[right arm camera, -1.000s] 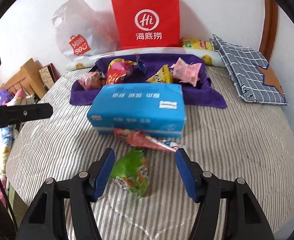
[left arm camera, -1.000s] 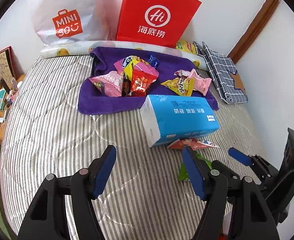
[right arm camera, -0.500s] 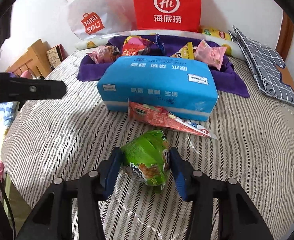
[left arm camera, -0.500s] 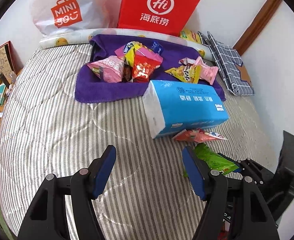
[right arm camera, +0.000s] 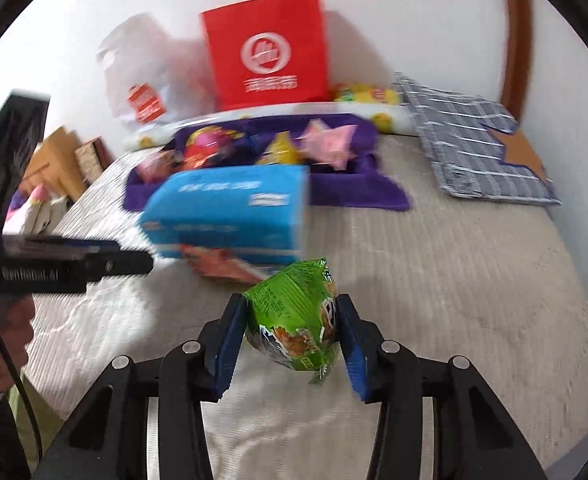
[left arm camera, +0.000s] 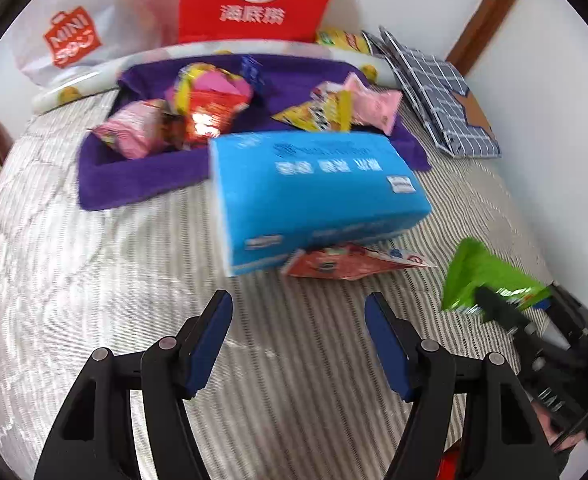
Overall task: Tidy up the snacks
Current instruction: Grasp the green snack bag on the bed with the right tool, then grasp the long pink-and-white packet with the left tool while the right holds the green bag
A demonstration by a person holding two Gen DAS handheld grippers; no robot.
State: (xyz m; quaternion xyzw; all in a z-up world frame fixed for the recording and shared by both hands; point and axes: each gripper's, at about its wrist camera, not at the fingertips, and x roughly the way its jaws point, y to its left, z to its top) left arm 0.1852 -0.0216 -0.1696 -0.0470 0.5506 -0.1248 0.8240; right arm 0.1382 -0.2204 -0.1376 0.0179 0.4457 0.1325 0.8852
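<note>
On a grey-and-white striped quilted bed cover (left arm camera: pixel 93 280), the right gripper (right arm camera: pixel 291 334) clamps a crinkled green foil snack packet (right arm camera: pixel 294 312) between its blue pads, jaws drawn in tight against both sides of the packet, which hangs clear of the bedding. In the left wrist view that same green packet (left arm camera: pixel 482 276) shows at about 4 o'clock from a blue rectangular tissue pack (left arm camera: pixel 314 192), held up by the black gripper at the frame's right edge. The left gripper (left arm camera: pixel 298 340) hovers above the striped cover with its jaws spread wide and nothing between them.

A flat red-orange foil snack packet (left arm camera: pixel 346 264) lies on the cover touching the near edge of the tissue pack, partly tucked beneath it. Beyond the tissue pack, toward 12 o'clock, a purple towel (left arm camera: pixel 141 176) carries a loose pile of snacks: a pink packet (left arm camera: pixel 133 132), a red-and-yellow packet (left arm camera: pixel 209 100), a yellow packet (left arm camera: pixel 318 112) and a pale pink packet (left arm camera: pixel 378 108). Against the white wall stand a red paper shopping bag (left arm camera: pixel 253 0) and, at its 9 o'clock, a white plastic carrier bag (left arm camera: pixel 73 40). A folded navy checked cloth (left arm camera: pixel 442 100) lies at 2 o'clock from the towel. Both views are motion-blurred.
</note>
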